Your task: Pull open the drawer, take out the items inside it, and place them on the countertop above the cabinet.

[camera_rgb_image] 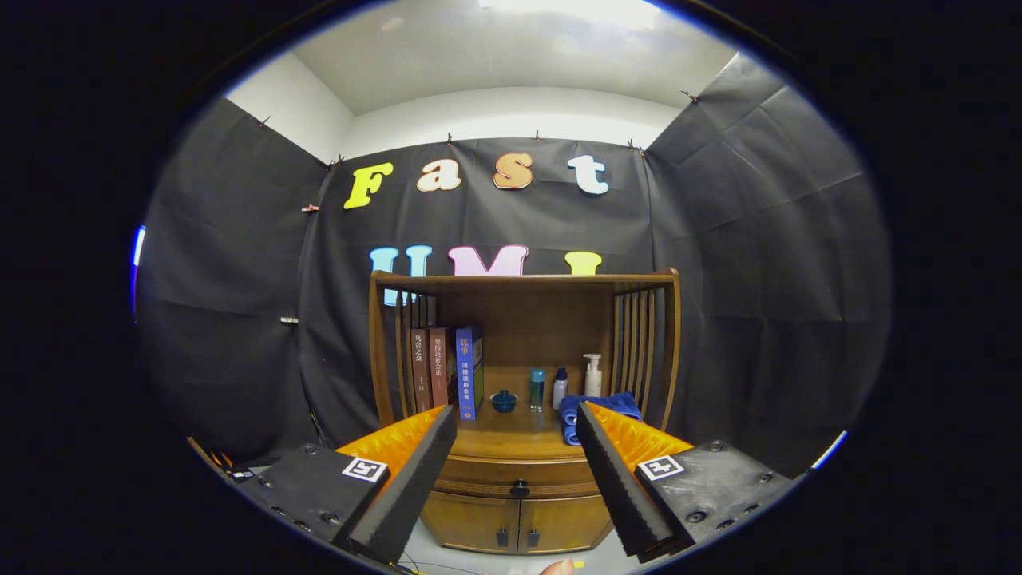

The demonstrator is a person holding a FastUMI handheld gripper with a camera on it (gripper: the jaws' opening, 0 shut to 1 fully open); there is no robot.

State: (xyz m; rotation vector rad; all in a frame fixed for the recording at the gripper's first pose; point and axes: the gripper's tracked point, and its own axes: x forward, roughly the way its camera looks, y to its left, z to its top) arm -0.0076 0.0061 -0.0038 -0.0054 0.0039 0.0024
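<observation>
1. Fingers of the gripper (516,447) stand wide apart in the lower middle of the frame, holding nothing; their ribbed black pads (415,471) face each other across an open gap.
2. Straight ahead through that gap, in the centre of the frame, stands a wooden cabinet (523,375), well beyond the fingertips and not touched by them.
3. The drawer (519,477) is the wide shallow band just under the desk (511,435), above two small cabinet doors (515,523). It looks closed, so the items inside cannot be seen.
4. Its small dark knob (520,485) sits at the middle of the drawer front, framed almost evenly between the two fingers, slightly below their tips in the picture.
5. The drawer's long axis runs left to right across the frame, so the pull would likely come straight back toward the camera.
6. The coming move appears to turn on this: the knob lies dead ahead on the fingers' centre line, so a straight advance and then a close on it should do, with little sideways correction.
7. On the desk stand books (447,367) at left, a small blue lidded pot (504,400), bottles (559,385) and a folded blue towel (571,411) at right; free room shows mainly toward the front middle.
</observation>
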